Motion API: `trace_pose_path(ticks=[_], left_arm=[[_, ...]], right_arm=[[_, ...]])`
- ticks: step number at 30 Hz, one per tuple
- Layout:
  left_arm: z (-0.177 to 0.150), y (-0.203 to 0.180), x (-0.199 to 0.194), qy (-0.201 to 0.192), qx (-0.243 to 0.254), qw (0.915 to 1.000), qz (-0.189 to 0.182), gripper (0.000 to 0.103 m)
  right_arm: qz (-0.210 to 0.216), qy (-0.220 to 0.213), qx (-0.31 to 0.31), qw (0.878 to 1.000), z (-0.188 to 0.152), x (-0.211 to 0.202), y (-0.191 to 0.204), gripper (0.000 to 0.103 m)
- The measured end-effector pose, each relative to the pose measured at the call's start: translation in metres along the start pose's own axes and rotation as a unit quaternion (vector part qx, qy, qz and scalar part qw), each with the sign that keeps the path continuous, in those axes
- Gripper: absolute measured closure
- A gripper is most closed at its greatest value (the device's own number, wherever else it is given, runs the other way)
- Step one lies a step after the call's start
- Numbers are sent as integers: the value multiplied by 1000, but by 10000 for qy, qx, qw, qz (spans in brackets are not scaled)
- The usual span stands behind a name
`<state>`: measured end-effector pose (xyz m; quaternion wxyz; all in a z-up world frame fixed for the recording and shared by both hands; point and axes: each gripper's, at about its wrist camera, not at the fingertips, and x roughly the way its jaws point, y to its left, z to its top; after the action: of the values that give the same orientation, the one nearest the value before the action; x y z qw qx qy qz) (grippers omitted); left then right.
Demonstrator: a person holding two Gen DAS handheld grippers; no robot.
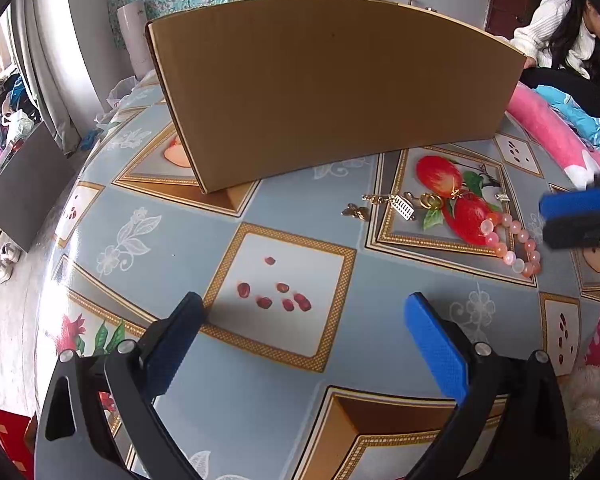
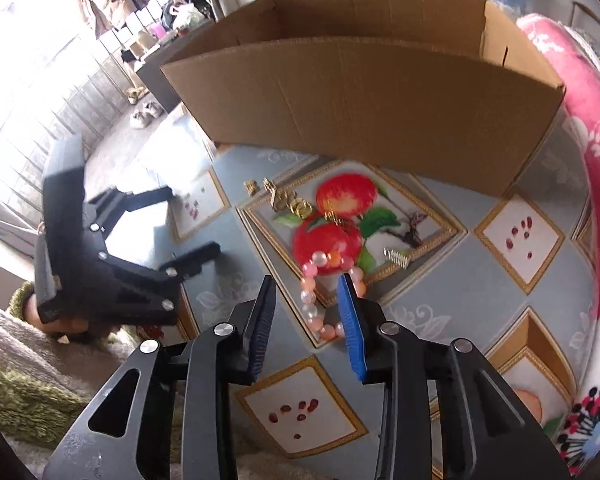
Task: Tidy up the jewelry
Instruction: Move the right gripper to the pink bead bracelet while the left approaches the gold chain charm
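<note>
Your right gripper (image 2: 306, 312) points steeply down at the pink bead bracelet (image 2: 327, 294), which lies flat on the patterned tablecloth (image 2: 440, 312) over the printed red fruit. The jaws stand partly apart. One arc of the bracelet sits in the gap between them; its far side passes at or behind the blue right pad (image 2: 350, 328), and you cannot tell from here whether that pad touches the beads. The bracelet is not clamped or lifted.

From the bracelet, a small toothed gold comb-like piece (image 2: 398, 258) lies at about 2 o'clock, just beside it. A cluster of gold rings and charms (image 2: 296, 204) lies at about 11 o'clock, a little apart. The open cardboard box (image 2: 364, 92) stands at 12 o'clock beyond them.

Your left gripper (image 1: 304, 320) hangs over a bare tile of the cloth, jaws wide apart and holding nothing. In its view the bracelet (image 1: 512, 240) sits at about 2 o'clock, well apart.
</note>
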<state>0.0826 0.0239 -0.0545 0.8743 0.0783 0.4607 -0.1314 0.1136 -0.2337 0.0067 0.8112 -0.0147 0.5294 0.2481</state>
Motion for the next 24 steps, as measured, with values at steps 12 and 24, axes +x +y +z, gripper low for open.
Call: trace_pose_path(ticks=[12, 24], left_arm=[[-1, 1, -1, -51, 72, 9999, -58, 4], [-3, 4, -2, -146, 260, 9994, -196, 4]], right_arm=[[198, 82, -376, 9991, 51, 59, 21, 90], [-358, 416, -793, 9953, 57, 85, 34, 103]])
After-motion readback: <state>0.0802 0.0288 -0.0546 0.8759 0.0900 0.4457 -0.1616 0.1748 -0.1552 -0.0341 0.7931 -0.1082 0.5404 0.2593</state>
